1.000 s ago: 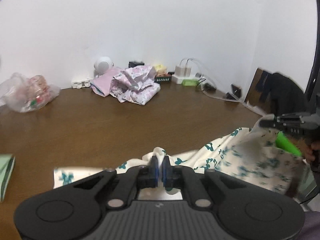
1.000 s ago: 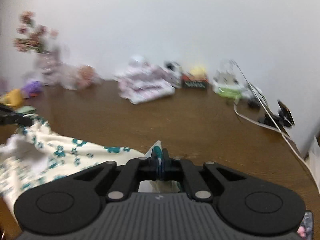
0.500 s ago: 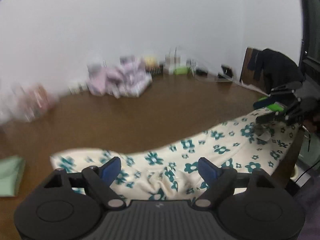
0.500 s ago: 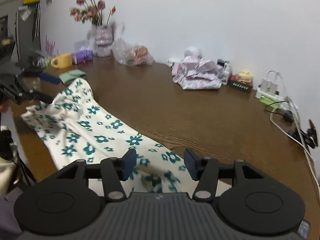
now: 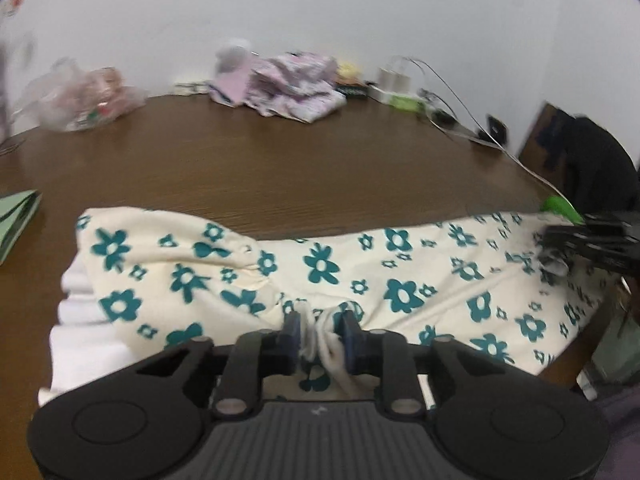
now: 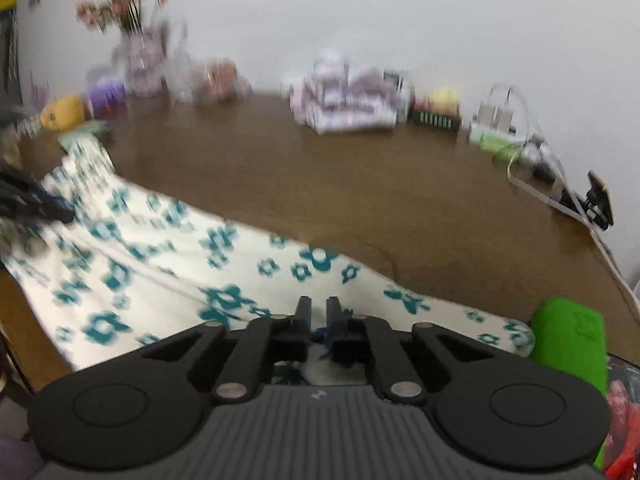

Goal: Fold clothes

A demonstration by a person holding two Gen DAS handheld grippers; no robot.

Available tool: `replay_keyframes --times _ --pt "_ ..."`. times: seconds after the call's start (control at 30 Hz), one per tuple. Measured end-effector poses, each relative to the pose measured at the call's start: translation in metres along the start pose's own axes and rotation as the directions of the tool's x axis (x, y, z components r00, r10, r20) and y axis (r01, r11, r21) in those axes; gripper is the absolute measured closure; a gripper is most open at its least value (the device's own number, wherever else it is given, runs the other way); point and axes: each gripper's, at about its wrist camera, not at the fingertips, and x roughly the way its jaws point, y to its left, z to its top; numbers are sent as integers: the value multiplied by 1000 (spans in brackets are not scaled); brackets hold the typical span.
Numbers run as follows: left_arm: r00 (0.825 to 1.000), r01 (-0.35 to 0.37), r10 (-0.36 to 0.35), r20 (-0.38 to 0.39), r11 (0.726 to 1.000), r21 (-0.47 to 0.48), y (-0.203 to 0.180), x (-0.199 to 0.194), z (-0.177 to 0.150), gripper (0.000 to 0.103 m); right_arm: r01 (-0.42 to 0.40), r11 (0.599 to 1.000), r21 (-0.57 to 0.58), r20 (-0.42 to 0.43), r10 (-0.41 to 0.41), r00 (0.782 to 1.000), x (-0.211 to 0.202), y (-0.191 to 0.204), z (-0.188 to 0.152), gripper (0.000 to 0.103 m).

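A cream cloth with teal flowers (image 5: 320, 264) lies spread along the front of the brown table (image 5: 280, 160). My left gripper (image 5: 322, 336) is at its near edge, jaws closing, with a bunched fold of the cloth pinched between the pads. In the right wrist view the same cloth (image 6: 160, 248) runs off to the left. My right gripper (image 6: 319, 312) sits on its near edge, jaws closing to a narrow gap with cloth caught low between them. The right gripper (image 5: 592, 240) also shows at the cloth's right end, and the left gripper (image 6: 24, 200) at its left end.
A pile of pink folded clothes (image 5: 292, 84) sits at the back by the wall, with a plastic bag (image 5: 80, 100) to its left and chargers with cables (image 5: 404, 88) to its right. A green folded item (image 5: 16, 220) lies at the left edge. A flower vase (image 6: 136, 52) and yellow mug (image 6: 64, 114) stand far left.
Both grippers let go of the cloth and opened wide while it dropped flat onto the table. They have since sunk lower and closed again on its near edge.
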Motion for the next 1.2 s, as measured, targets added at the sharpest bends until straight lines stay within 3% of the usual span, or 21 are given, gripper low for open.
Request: replay_keyframes --times 0.17,0.3,0.43,0.5,0.53,0.57,0.63,0.73,0.87,0.93,1.0,1.07,1.2 --pt "1000 -18 20 21 998 -67 11 -6 -12 75 -76 997 6 -71 76 995 -17 0 -17 88" --pt "998 -44 47 29 994 -95 17 -6 -11 75 -49 999 -2 -60 49 997 -1 10 -22 88" --pt "995 -94 95 21 994 -51 6 -15 -6 71 6 1000 7 -27 -5 1000 16 8 -12 88" --pt "993 -113 114 30 993 -37 0 -23 -3 68 -41 999 -7 -18 41 999 4 8 -7 79" --pt "992 -116 118 54 993 -37 -4 -30 0 63 -84 996 -15 3 84 996 -7 6 -7 64" --pt "990 -115 118 78 993 -38 -8 -35 3 57 -102 995 -11 17 102 995 -19 2 -8 57" --pt "988 -99 102 115 995 -31 -17 -38 9 54 -106 994 18 30 105 994 -35 -6 -14 60" --pt "992 -36 34 118 999 13 -38 -22 18 54 -67 993 97 11 66 998 -42 -18 -24 77" --pt "998 -4 -1 63 996 85 -62 10 19 55 49 971 234 30 -57 998 -25 -31 -31 79" --pt "999 13 -17 49 996 86 -68 17 17 55 41 952 304 42 -56 998 -22 -38 -27 81" --pt "997 33 -37 66 997 67 -64 11 12 55 -13 957 289 105 -19 994 -28 -34 -22 81" --pt "997 20 -23 75 999 48 -60 7 11 55 23 974 227 125 -53 991 -25 -24 -17 80" --pt "997 -62 60 46 998 31 -49 7 5 55 103 965 242 41 -116 992 4 -28 -18 82"
